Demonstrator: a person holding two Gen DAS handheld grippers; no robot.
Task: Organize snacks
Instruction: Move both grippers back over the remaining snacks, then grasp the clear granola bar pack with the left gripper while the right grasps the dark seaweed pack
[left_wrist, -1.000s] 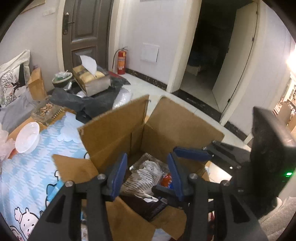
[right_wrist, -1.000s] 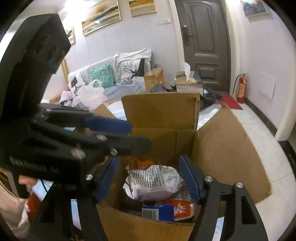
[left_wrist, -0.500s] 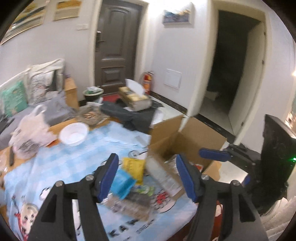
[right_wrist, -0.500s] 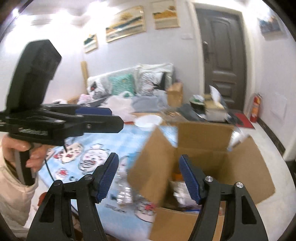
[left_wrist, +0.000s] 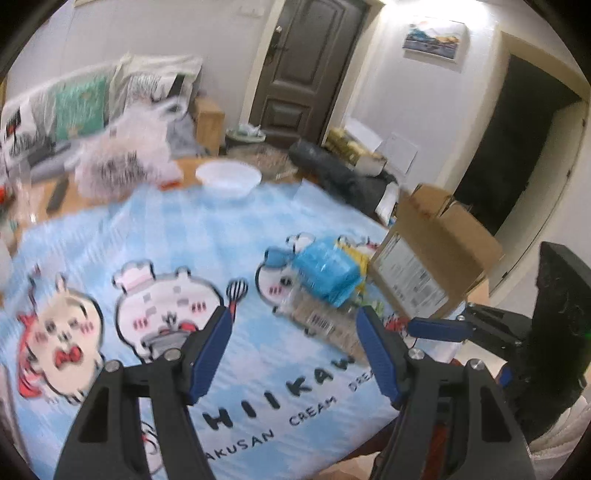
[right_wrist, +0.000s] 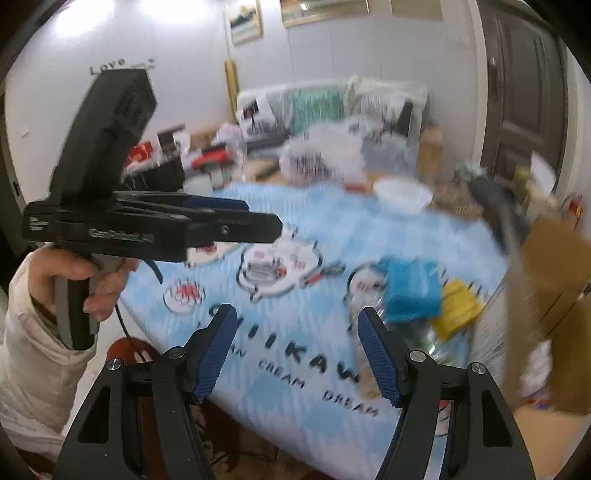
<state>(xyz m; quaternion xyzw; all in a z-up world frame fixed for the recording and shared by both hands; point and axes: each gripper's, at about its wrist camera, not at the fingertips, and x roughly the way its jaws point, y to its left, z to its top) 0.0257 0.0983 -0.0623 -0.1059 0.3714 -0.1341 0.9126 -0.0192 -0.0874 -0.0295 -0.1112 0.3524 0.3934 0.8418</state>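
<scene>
A blue snack packet (left_wrist: 327, 271) and a yellow one (left_wrist: 356, 254) lie with a clear barcoded pack (left_wrist: 321, 323) on the blue cartoon tablecloth (left_wrist: 166, 229), beside the open cardboard box (left_wrist: 439, 243). The right wrist view shows the blue packet (right_wrist: 410, 290), the yellow packet (right_wrist: 460, 308) and the box (right_wrist: 554, 280) at the right, blurred. My left gripper (left_wrist: 293, 343) is open and empty, above the cloth short of the packets. My right gripper (right_wrist: 295, 343) is open and empty, over the table's near edge. The left gripper's body (right_wrist: 140, 225) shows in the right view.
A white bowl (left_wrist: 229, 177) and a white plastic bag (left_wrist: 125, 162) sit at the table's far side. A sofa with cushions (left_wrist: 85, 107) stands behind. Dark clothing and a tissue box (left_wrist: 347, 147) lie by the door. The table edge (right_wrist: 258, 417) is close below my right gripper.
Both grippers have pulled back from over the box and swung left toward the table. The box has gone from the middle to the right edge of both views. Both stay open.
</scene>
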